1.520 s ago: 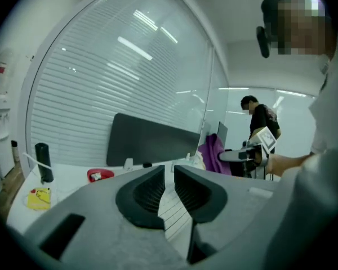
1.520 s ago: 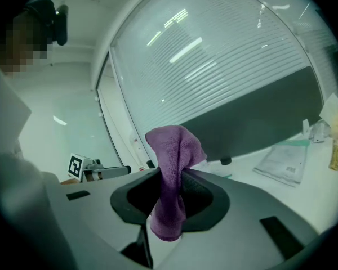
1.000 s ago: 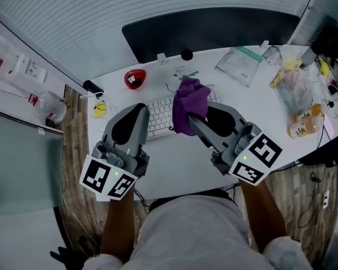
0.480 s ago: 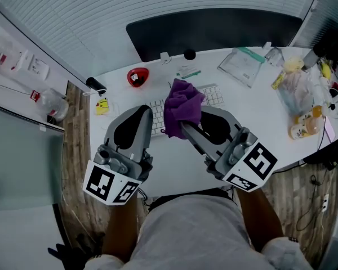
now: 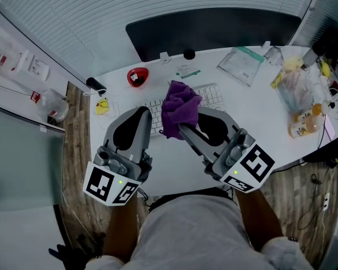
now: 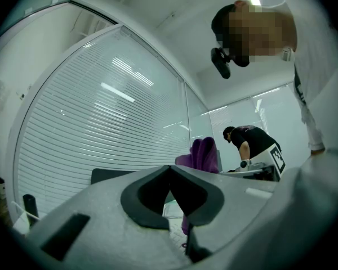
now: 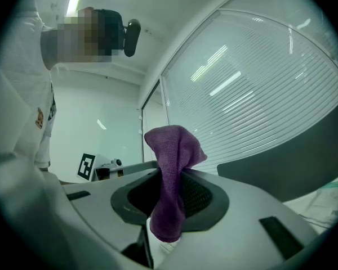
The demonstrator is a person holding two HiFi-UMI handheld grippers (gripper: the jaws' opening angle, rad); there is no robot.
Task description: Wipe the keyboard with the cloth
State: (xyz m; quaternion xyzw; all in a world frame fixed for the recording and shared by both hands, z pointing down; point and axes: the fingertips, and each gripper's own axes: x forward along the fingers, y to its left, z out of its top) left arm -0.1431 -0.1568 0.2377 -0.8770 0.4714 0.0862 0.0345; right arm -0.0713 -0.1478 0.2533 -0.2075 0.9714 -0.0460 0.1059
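Observation:
A white keyboard (image 5: pixel 212 95) lies on the white desk (image 5: pixel 259 117), partly hidden behind both grippers. My right gripper (image 5: pixel 181 129) is shut on a bunched purple cloth (image 5: pixel 179 107) and holds it above the keyboard's middle. In the right gripper view the cloth (image 7: pixel 172 167) stands up between the closed jaws of that gripper (image 7: pixel 170 180) and hangs below them. My left gripper (image 5: pixel 142 113) hovers over the keyboard's left end, shut and empty. Its jaws meet at the tip in the left gripper view (image 6: pixel 170 171), where the cloth (image 6: pixel 204 154) shows to the right.
A dark panel (image 5: pixel 214 30) stands at the desk's back. Behind the keyboard lie a red object (image 5: pixel 136 77) and a clear plastic bag (image 5: pixel 240 64). Bags and a bottle (image 5: pixel 302 125) crowd the right end. A yellow item (image 5: pixel 101 107) sits at the left edge.
My right gripper has carried the cloth a little to the left over the keyboard. The left gripper has stayed in place, shut.

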